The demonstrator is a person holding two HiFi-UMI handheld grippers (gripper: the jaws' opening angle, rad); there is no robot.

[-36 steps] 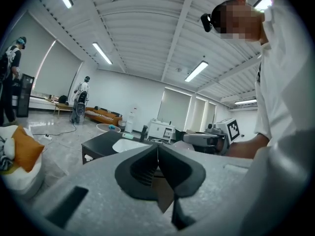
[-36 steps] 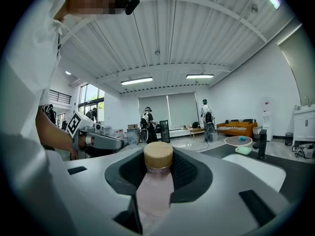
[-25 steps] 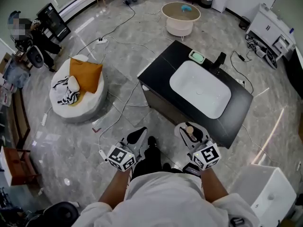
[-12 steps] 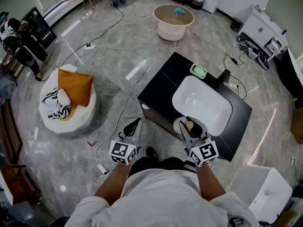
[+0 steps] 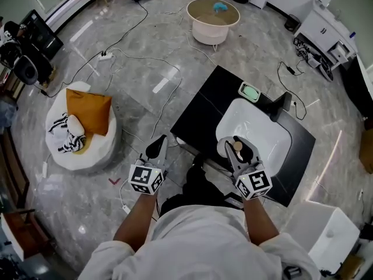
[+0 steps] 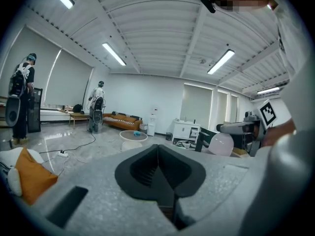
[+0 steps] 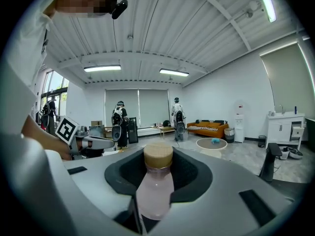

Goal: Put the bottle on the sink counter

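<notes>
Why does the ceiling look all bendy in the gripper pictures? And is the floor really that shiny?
Left gripper view: the wide lens bows the ceiling into curves and darkens the picture's corners. Right gripper view: the same bending, and the very close bottle looks a little soft. Head view: yes, the grey floor is glossy, with pale streaks of glare.

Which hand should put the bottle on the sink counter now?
Right. The right gripper holds the bottle right at the counter; the left gripper is shut, empty, and out over the floor.
</notes>
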